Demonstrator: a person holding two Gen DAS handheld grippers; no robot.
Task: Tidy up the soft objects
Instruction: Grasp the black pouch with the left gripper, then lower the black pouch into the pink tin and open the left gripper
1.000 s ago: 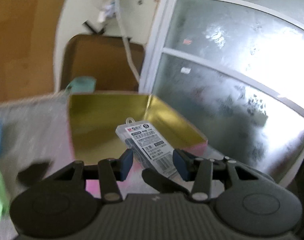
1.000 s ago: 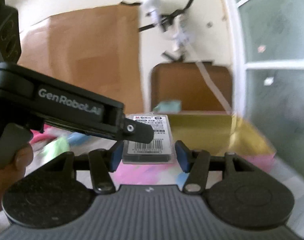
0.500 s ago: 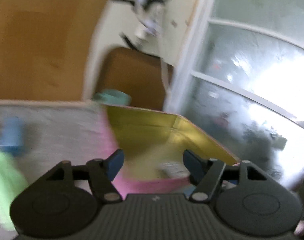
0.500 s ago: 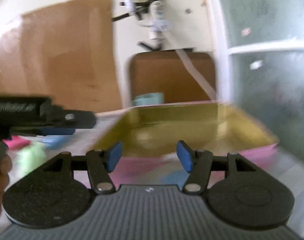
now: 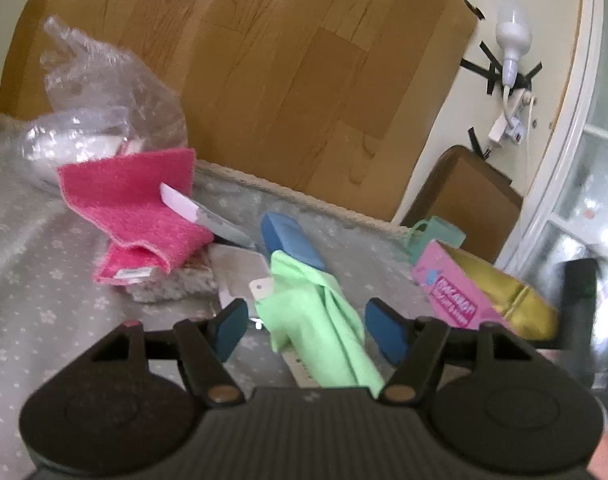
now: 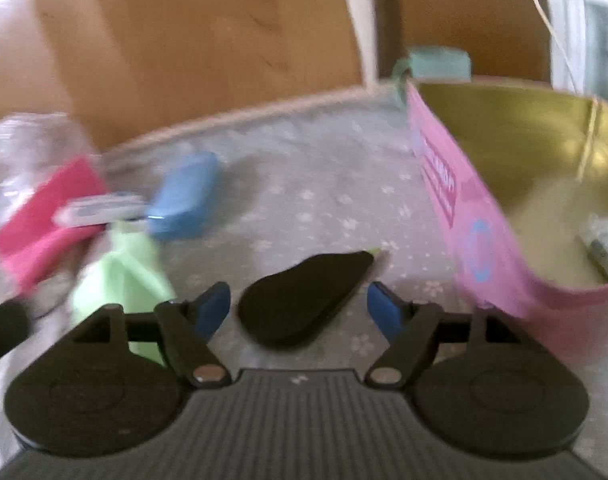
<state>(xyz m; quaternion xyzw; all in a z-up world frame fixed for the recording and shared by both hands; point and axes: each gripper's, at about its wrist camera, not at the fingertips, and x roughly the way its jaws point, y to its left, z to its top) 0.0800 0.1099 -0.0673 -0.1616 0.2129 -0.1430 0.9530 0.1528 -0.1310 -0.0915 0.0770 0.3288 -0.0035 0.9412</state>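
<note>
- The pink box [image 6: 456, 200] with the gold lining sits at about 2 o'clock on the grey flowered tablecloth [image 5: 44, 280]; a small packaged item [image 6: 602, 246] already lies inside, so sorting looks begun but barely.
- Most of the work appears left: the green cloth [image 5: 324, 320], the pink towel [image 5: 136, 208], the blue case [image 5: 292, 244] and a white tag or card [image 5: 180, 202] lie loose on the cloth, well apart from the box.
- A crumpled clear plastic bag [image 5: 92, 92] sits at 10 o'clock behind the pink towel.
- Left gripper [image 5: 306, 330]: jaws partly spread, holding nothing; the green cloth lies just beyond and between them, at 12 o'clock.
- Right gripper [image 6: 300, 310]: jaws opening, empty; a flat black pear-shaped object [image 6: 304, 298] rests on the table between them, untouched as far as the blur allows.
</note>
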